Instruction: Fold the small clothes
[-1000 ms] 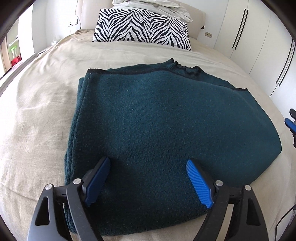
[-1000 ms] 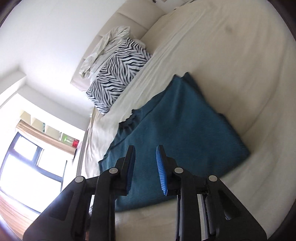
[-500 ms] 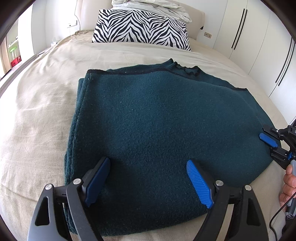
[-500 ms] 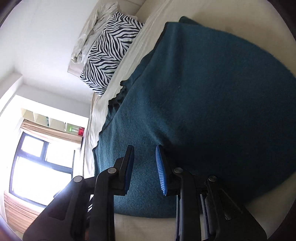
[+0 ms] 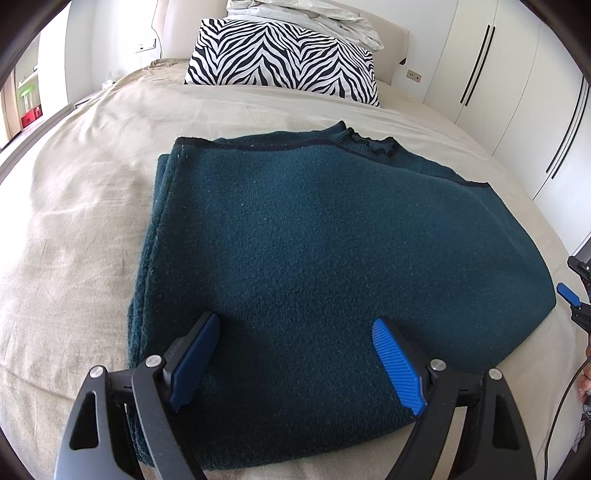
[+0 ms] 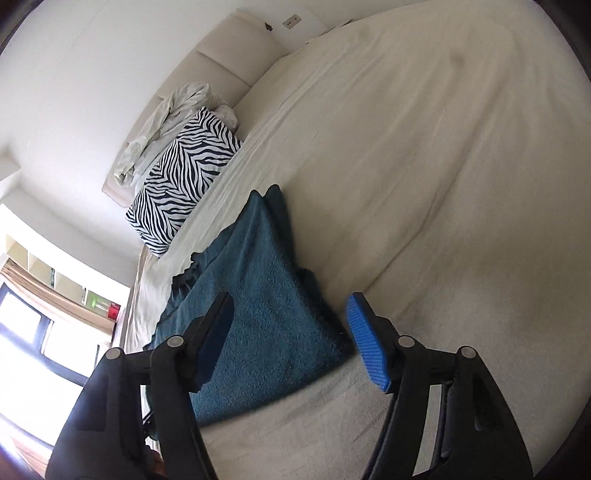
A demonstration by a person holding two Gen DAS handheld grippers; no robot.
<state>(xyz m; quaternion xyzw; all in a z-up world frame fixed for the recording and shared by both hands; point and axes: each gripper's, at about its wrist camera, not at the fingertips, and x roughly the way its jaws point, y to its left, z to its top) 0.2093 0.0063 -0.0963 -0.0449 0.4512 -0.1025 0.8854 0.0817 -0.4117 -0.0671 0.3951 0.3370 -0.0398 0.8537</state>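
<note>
A dark teal knit sweater (image 5: 325, 251) lies folded flat on the beige bed sheet (image 5: 74, 229); its collar is at the far edge. My left gripper (image 5: 295, 354) is open and empty, jaws wide, hovering over the sweater's near edge. My right gripper (image 6: 290, 334) is open and empty, held over the sweater's right edge (image 6: 266, 295), one finger above the cloth and one above the sheet. It shows at the right margin of the left wrist view (image 5: 572, 295).
A zebra-print pillow (image 5: 284, 55) and rumpled white bedding (image 5: 303, 11) lie at the headboard. White wardrobe doors (image 5: 517, 92) stand on the right. A window (image 6: 33, 339) is beyond the bed's left side. Bare sheet (image 6: 424, 166) stretches right of the sweater.
My right gripper opened from nearly shut to wide and drew back from over the sweater to its right edge. The left gripper and sweater have not moved.
</note>
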